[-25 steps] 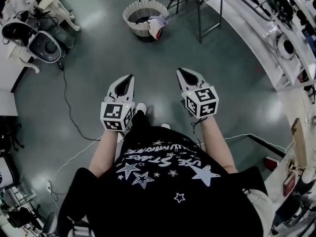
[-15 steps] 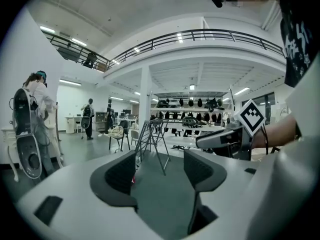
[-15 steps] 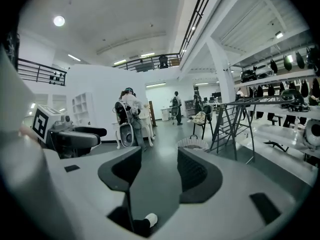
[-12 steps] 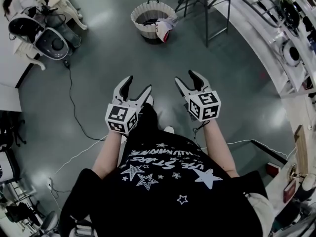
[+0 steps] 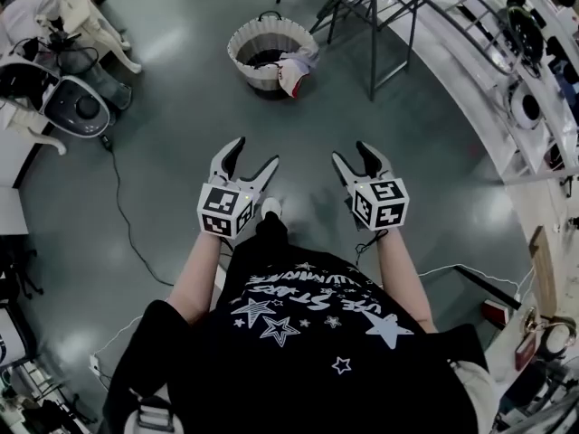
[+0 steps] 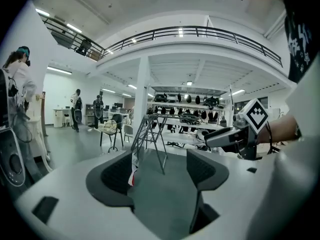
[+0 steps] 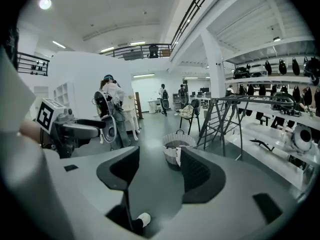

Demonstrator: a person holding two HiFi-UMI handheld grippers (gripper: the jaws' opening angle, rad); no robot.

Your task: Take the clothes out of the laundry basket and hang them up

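— Basket (image 5: 265, 51) where?
— On floor (image 5: 181, 116), well ahead of left gripper (image 5: 254, 152) and right gripper (image 5: 351, 151). White, round, ribbed, with white-and-red clothes (image 5: 294, 64) over rim.
— Jaws?
— Just opened, spread wide, nothing between.

I hold my left gripper (image 5: 254, 152) and right gripper (image 5: 353, 152) side by side above the grey floor (image 5: 181, 107), both with jaws that have just been opening and nothing between them. Well ahead stands the laundry basket (image 5: 244, 52), with a white-and-red garment (image 5: 294, 64) draped over its rim. A metal rack (image 5: 372, 43) stands near the basket.
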